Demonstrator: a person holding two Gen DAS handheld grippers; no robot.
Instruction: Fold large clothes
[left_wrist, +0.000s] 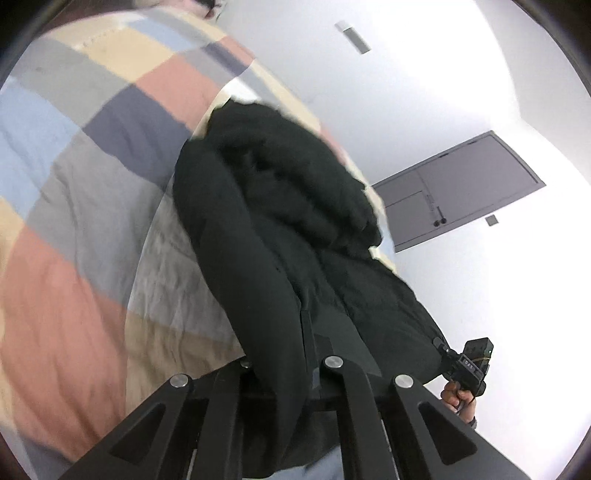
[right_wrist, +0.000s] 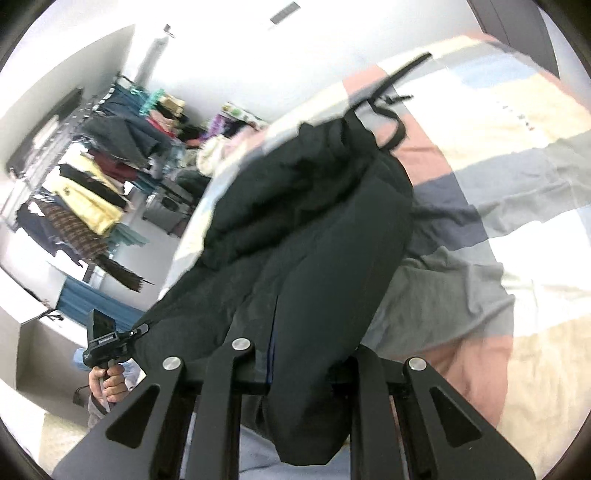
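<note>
A black padded jacket (left_wrist: 280, 229) hangs lifted above a bed with a patchwork quilt (left_wrist: 85, 155), its far end trailing on the quilt. My left gripper (left_wrist: 295, 373) is shut on the jacket's near edge, and cloth drapes over its fingers and hides the tips. At the lower right of the left wrist view, my right gripper (left_wrist: 448, 356), held by a hand, pinches the same edge. In the right wrist view the jacket (right_wrist: 317, 229) fills the middle, with my right gripper (right_wrist: 299, 358) shut on it. My left gripper (right_wrist: 138, 330) holds the edge at the lower left.
A rack of hanging clothes (right_wrist: 85, 177) stands left of the bed, with a grey case (right_wrist: 166, 210) on the floor beside it. Piled garments (right_wrist: 221, 147) lie at the bed's far end. A grey door (left_wrist: 461, 188) is in the white wall.
</note>
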